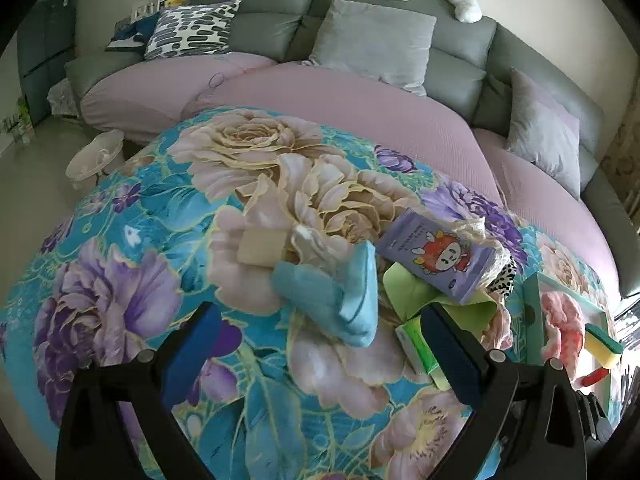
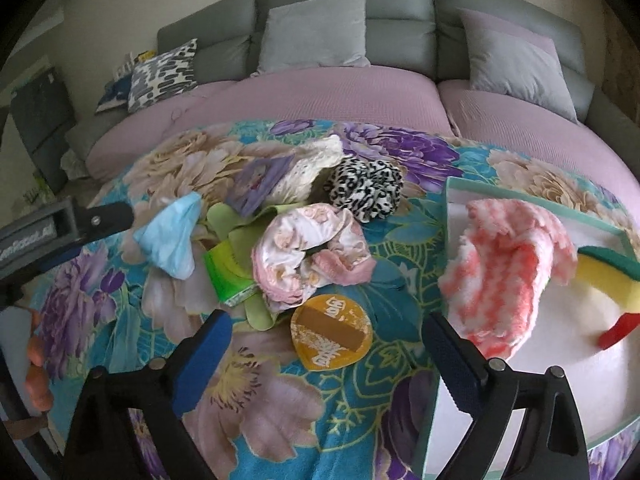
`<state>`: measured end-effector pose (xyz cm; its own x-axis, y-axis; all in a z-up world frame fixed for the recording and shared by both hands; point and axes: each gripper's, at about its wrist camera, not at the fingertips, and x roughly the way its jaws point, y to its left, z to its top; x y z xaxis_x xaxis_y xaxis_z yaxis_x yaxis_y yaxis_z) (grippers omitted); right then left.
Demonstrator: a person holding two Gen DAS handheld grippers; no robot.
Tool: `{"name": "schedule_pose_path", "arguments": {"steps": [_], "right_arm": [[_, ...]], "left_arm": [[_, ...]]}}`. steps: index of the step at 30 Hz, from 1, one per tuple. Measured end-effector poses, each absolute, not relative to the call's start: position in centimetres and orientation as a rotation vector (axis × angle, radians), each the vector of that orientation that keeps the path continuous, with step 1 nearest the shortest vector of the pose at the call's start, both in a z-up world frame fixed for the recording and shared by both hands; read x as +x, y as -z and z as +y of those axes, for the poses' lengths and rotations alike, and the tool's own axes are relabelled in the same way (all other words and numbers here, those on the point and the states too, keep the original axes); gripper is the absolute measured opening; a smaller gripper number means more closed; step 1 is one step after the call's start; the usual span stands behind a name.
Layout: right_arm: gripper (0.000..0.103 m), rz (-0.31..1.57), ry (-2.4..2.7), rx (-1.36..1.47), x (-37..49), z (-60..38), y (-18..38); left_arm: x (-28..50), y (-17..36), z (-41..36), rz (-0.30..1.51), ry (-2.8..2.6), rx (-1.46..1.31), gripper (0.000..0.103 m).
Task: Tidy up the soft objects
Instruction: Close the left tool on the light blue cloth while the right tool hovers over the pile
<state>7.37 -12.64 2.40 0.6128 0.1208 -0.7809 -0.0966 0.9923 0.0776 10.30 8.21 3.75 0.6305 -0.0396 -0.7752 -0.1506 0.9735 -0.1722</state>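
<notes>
A floral blanket (image 2: pixel 312 420) is spread over a table in front of a grey sofa (image 2: pixel 400 40) with lilac seat covers. At its centre a heap is seen: a blue cloth (image 2: pixel 170 236), a pink floral cloth (image 2: pixel 308 256), a leopard-print cloth (image 2: pixel 366 190), a cream knit (image 2: pixel 316 164), a green tissue pack (image 2: pixel 228 276), a purple packet (image 1: pixel 434 260) and a round orange pouch (image 2: pixel 332 338). A beige sponge (image 1: pixel 262 248) is laid just beside the blue cloth. To the right, a tray (image 2: pixel 532 208) is occupied by a pink-and-white towel (image 2: pixel 508 276) and a yellow sponge (image 2: pixel 612 280). The left gripper (image 1: pixel 320 344) is held wide open above the blanket, nothing gripped; the right gripper (image 2: pixel 326 354) is likewise spread wide and empty, over the orange pouch
</notes>
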Motion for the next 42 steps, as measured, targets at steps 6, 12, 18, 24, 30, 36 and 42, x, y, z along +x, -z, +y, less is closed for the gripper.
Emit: {"name": "schedule_pose_path", "arguments": {"steps": [6,12,18,24,30,36,42], "right_arm": [[0.085,0.931,-0.128,0.011,7.6,-12.3,-1.2],[0.083,0.964,-0.111,0.016,8.0,-12.7,-0.2],[0.080,0.982,-0.104,0.006,8.3,-12.7,0.5],[0.076,0.983,-0.107,-0.006,8.3,-12.6,0.6],[0.071,0.992,-0.107,0.001,8.5,-12.6,1.0],[0.067,0.997,-0.095,-0.009,8.7,-12.5,1.1],[0.054,0.990,-0.104,0.016,8.7,-12.8,1.1]], "left_arm": [[11.6,-2.0,7.6,0.937,-0.052,-0.229,0.087],[12.6,-0.4,7.7,0.971,-0.047,-0.260,0.070],[13.3,0.9,7.7,0.991,-0.039,-0.287,0.054],[13.5,1.0,7.7,0.991,-0.040,-0.291,0.042],[13.5,1.0,7.5,0.988,-0.031,-0.286,0.031],[13.4,1.0,7.6,0.990,-0.038,-0.286,0.027],[13.4,0.8,7.3,0.987,-0.036,-0.273,0.022]]}}
